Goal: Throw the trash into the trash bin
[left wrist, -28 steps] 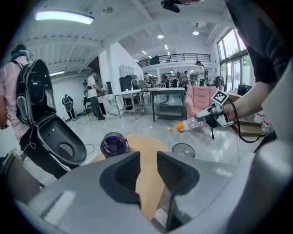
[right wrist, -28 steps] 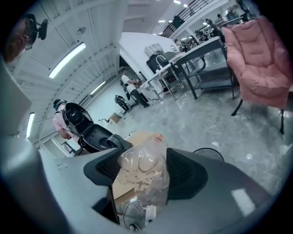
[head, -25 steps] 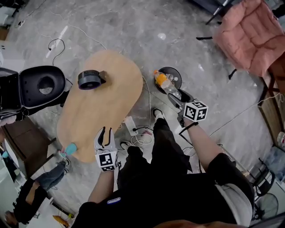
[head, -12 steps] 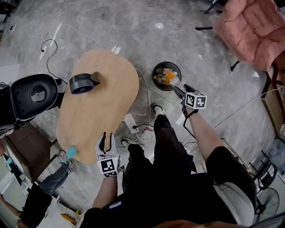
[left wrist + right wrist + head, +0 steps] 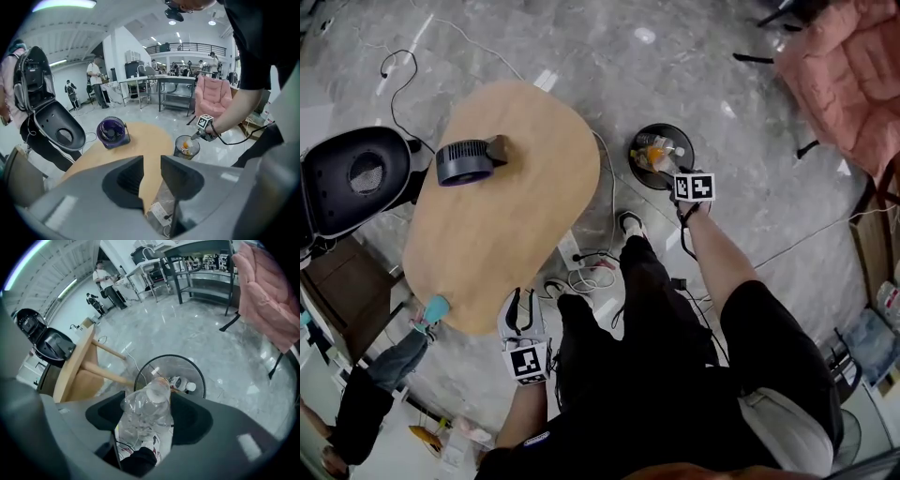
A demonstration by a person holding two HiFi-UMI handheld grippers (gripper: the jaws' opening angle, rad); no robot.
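Observation:
My right gripper [image 5: 672,169] is shut on a clear, crumpled plastic bottle [image 5: 146,409] with a white cap. It holds the bottle right above the round black mesh trash bin [image 5: 190,363] on the floor. In the head view the bottle [image 5: 655,154] lies over the bin's mouth [image 5: 643,132]. Another small bottle [image 5: 180,382] lies inside the bin. My left gripper [image 5: 519,311] hangs at the near edge of the oval wooden table [image 5: 502,216]. Its jaws [image 5: 151,177] stand open with nothing between them. From the left gripper view, the bin [image 5: 186,147] and right gripper [image 5: 199,134] show beyond the table.
A purple fan [image 5: 462,163] stands on the table's far end. A black shell-shaped seat [image 5: 352,183] is at the left. A power strip and cables [image 5: 581,267] lie on the floor between table and bin. A pink armchair [image 5: 848,80] stands at the far right.
My right gripper has come down with the bottle, from above and beside the bin to just over its mouth. The left gripper has sunk a little at the table's near edge.

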